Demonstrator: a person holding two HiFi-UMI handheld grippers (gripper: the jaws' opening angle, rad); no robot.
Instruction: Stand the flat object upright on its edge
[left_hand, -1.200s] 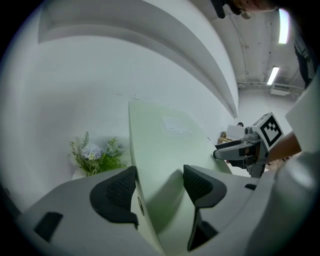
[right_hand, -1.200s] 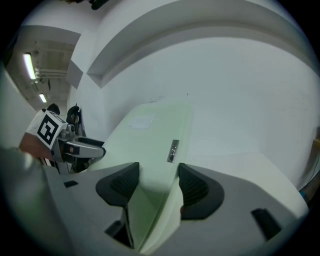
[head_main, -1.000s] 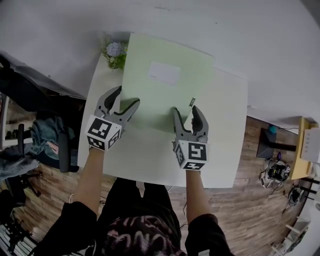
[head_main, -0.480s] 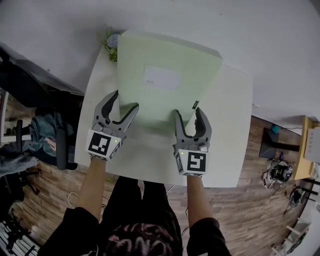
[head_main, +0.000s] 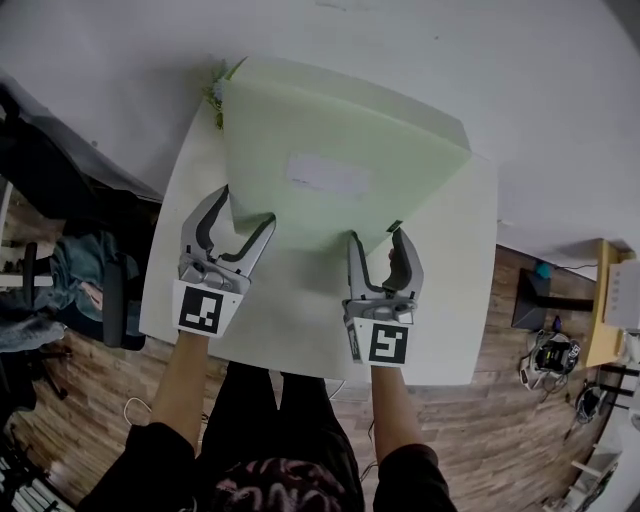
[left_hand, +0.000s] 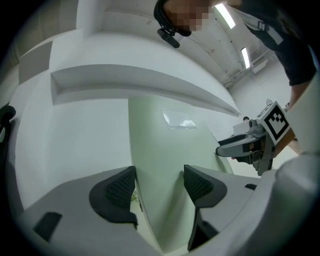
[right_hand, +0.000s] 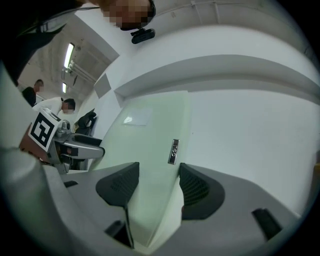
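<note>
- Since the earlier frames the board (head_main: 340, 130) has tipped further up. Its far edge now rises toward the head camera and covers most of the plant (head_main: 214, 92) behind it.
- Left gripper (head_main: 246, 208): the jaws are clamped on the board's near left corner. The pale green face fills the space between the pads.
- Right gripper (head_main: 377, 240): the jaws are clamped on the near right corner, with both pads against the board. A small dark tag (right_hand: 173, 151) sits on the board's side edge just beyond the pads.
- Board: pale green, thick and steeply tilted, with a white label (head_main: 328, 177) on the face turned to the person. The near edge is low over the table (head_main: 300, 310); whether it touches cannot be told.
- Table: white and rectangular, standing against a white wall (head_main: 120, 50).
- Room: the floor (head_main: 500, 400) is wood plank. A dark chair (head_main: 110, 300) with clothing stands to the left. A yellow cabinet (head_main: 602, 300) stands to the right, with cables beside it. Ceiling strip lights (left_hand: 225, 15) show in the left gripper view.
</note>
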